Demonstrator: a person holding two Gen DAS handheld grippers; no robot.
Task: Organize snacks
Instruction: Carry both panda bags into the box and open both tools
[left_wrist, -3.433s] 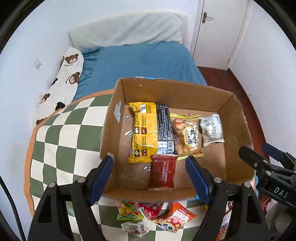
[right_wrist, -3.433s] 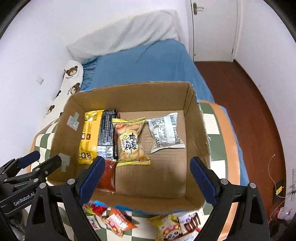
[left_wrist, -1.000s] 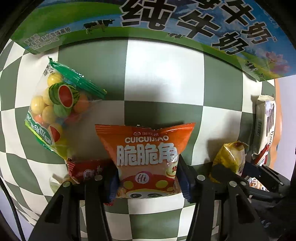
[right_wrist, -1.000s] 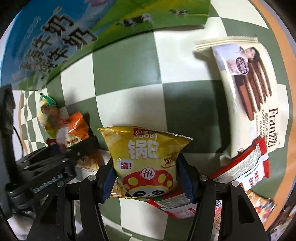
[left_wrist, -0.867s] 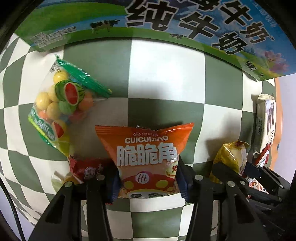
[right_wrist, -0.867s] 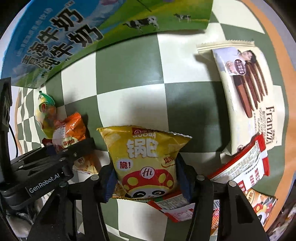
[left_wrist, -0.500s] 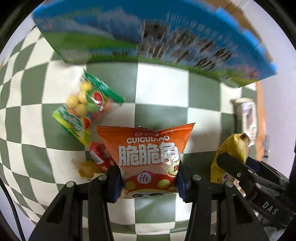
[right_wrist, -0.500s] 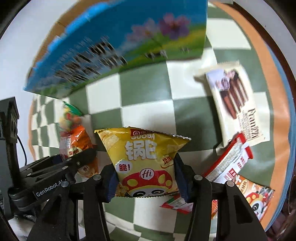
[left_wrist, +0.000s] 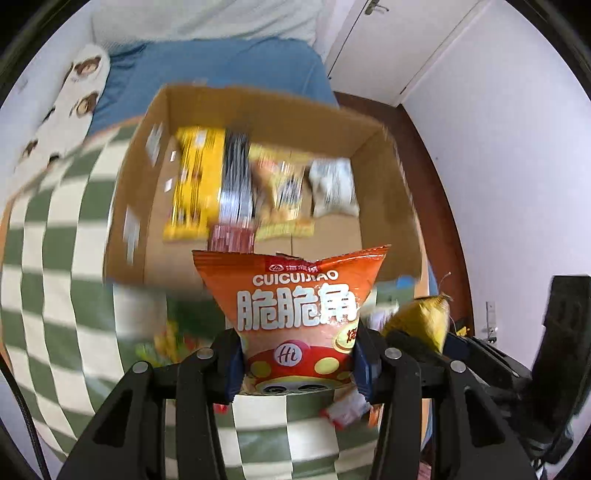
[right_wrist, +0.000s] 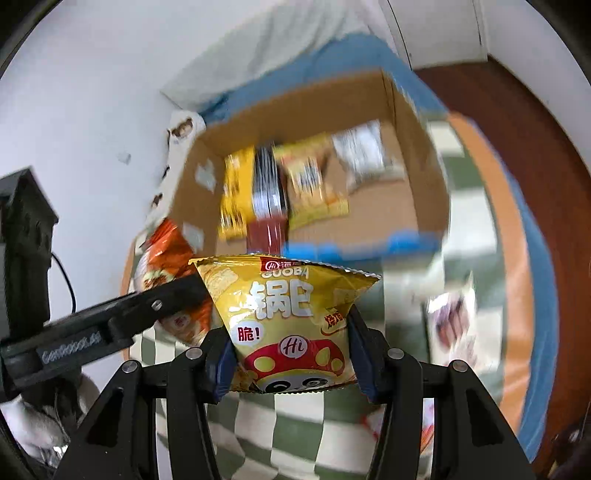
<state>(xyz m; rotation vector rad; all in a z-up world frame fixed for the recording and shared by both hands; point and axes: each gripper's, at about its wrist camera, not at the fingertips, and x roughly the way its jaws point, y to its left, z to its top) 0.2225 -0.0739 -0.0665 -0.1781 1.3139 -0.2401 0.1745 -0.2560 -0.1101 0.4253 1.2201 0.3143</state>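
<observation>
A green-and-white checked tabletop (left_wrist: 55, 258) fills the near side. Beyond it lies a bed with a blue sheet (left_wrist: 221, 66) and, at far left, a bear-print pillow (left_wrist: 70, 103). A white door (left_wrist: 388, 48) and dark wooden floor (right_wrist: 517, 110) lie to the right.

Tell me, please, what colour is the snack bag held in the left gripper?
Orange, with white lettering; the snack bag shows best in the left wrist view.

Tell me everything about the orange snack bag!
The orange snack bag is a small, shiny, puffy foil packet with a crimped top edge, big white Chinese letters, the word CUICUIJIAO, and a red, yellow-spotted cartoon face at the bottom. It stands upright, its lower part pinched between the two blue pads of the left hand-held gripper. It hangs in the air over the checkered cloth, in front of the cardboard box. Only the pads touch it.
</observation>
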